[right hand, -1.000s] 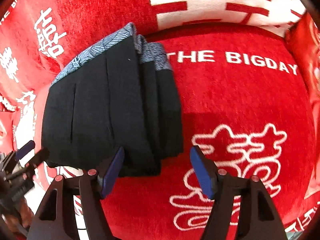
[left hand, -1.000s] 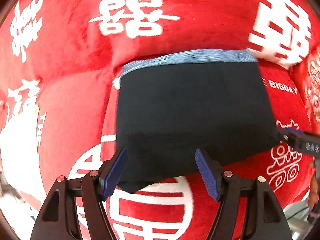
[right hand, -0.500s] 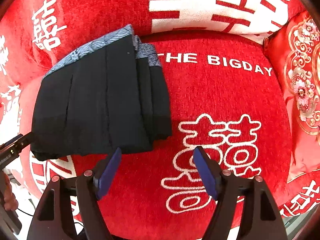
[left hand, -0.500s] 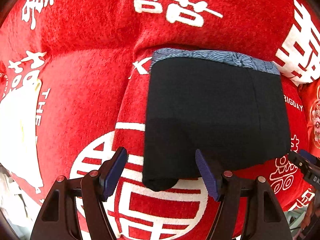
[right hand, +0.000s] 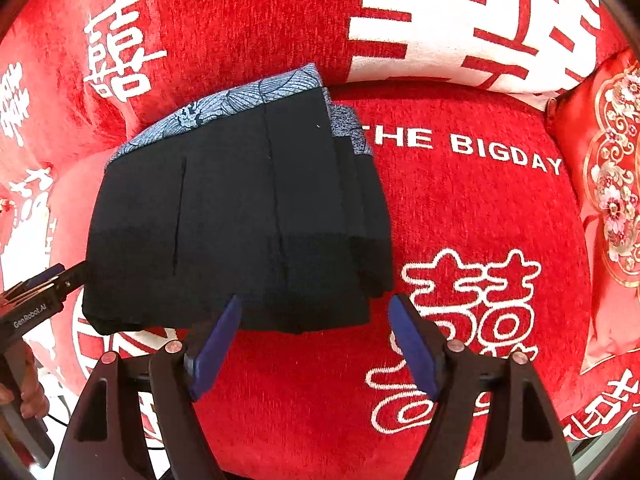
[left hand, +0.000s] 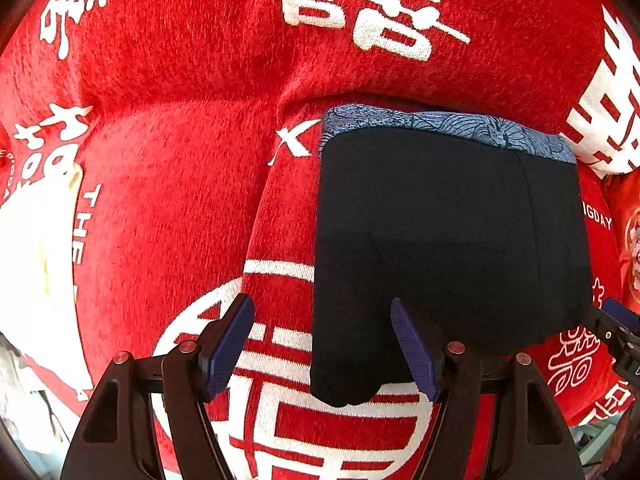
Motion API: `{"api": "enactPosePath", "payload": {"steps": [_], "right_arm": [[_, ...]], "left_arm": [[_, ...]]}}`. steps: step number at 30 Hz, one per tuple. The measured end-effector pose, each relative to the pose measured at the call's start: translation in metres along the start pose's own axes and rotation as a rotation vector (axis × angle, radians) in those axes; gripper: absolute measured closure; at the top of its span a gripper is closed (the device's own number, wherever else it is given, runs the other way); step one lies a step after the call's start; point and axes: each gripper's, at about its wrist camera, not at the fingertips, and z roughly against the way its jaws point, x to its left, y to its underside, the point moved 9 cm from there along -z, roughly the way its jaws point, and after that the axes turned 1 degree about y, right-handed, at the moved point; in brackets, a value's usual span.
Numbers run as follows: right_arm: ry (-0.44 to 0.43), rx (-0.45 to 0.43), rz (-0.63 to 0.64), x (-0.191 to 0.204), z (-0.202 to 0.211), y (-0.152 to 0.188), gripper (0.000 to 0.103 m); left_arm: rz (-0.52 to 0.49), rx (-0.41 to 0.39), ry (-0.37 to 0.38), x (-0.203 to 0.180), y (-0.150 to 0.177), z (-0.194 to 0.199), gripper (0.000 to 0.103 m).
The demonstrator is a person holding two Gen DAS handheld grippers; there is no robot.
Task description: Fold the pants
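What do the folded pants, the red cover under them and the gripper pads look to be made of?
Folded pants: matte dark woven cloth, likely cotton or a blend; crisp seams, no sheen; waistband lining is blue printed fabric.
Red cover: plush, chenille-like pile; fuzzy nap, white woven-in characters.
Pads on the right hand-held gripper: blue, finely ribbed, probably rubber or soft plastic, on black rigid plastic arms.

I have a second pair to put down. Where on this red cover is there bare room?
Free: the stretch right of the folded pants, between them and the embroidered cushion, below the "THE BIGDAY" lettering. Also left of the pants in the left wrist view. Crowded only where the pants lie.
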Motion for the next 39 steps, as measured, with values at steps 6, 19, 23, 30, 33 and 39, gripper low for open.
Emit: {"api": "enactPosePath", "payload": {"steps": [6, 19, 23, 30, 33, 39], "right_arm": [[-0.012, 0.015, -0.024, -0.009, -0.005, -0.006, 0.024], [-0.185, -0.023, -0.128, -0.036, -0.006, -0.030, 0.023], [-0.272, -0.012, -0.141, -0.045, -0.012, -0.035, 0.022], [-0.456, 0.035, -0.206, -0.058, -0.034, -0.047, 0.022], [-0.507, 0.055, -0.189, -0.056, -0.046, -0.050, 0.022], [-0.601, 0.124, -0.100, -0.042, -0.067, -0.053, 0.021]], "left_arm": [[0.000, 0.004, -0.009, -0.002, -0.005, -0.001, 0.031], [-0.011, -0.001, 0.036, -0.014, -0.024, -0.006, 0.009], [-0.012, -0.041, 0.080, -0.013, -0.040, 0.000, 0.009], [0.010, 0.061, 0.199, -0.008, -0.049, -0.031, 0.009], [0.002, 0.109, 0.254, -0.009, -0.046, -0.042, 0.009], [-0.057, 0.110, 0.292, -0.008, -0.051, -0.046, 0.009]]}}
